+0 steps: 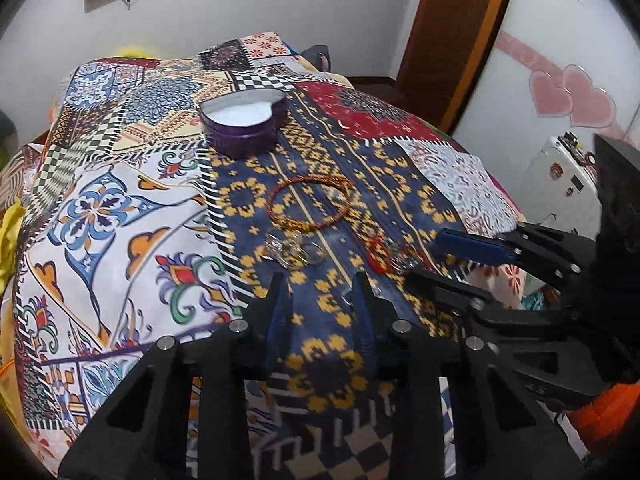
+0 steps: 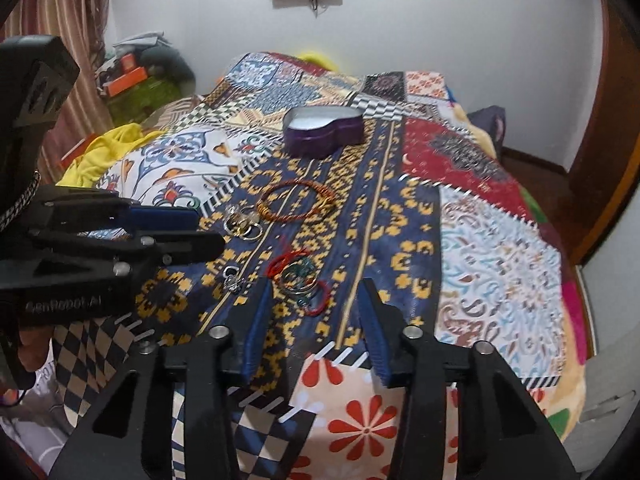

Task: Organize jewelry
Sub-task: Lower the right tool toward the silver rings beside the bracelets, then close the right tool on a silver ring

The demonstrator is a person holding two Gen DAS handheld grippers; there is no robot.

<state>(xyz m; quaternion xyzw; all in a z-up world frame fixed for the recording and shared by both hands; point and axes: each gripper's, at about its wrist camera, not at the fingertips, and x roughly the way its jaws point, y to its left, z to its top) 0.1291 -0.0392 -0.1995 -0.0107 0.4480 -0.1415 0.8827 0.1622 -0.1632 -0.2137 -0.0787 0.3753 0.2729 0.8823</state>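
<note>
A purple heart-shaped tin [image 1: 243, 122] stands open on the patterned bedspread, also in the right wrist view [image 2: 323, 131]. Before it lies an orange-red beaded necklace [image 1: 310, 204] [image 2: 296, 200]. Nearer are silver rings [image 1: 294, 250] [image 2: 242, 222], a red cord with bangles [image 1: 384, 258] [image 2: 306, 280] and a small silver charm [image 2: 232, 280]. My left gripper [image 1: 320, 280] is open and empty just short of the rings. My right gripper [image 2: 316, 286] is open around the red cord pile, above it. Each gripper shows in the other's view [image 1: 436, 256] [image 2: 208, 228].
The patterned bedspread [image 1: 120, 208] covers the bed. Yellow cloth [image 2: 108, 148] lies at its left side. A wooden door frame [image 1: 452, 40] and a white fridge with pink hearts [image 1: 568, 92] stand to the right. Clutter sits by the curtain [image 2: 132, 76].
</note>
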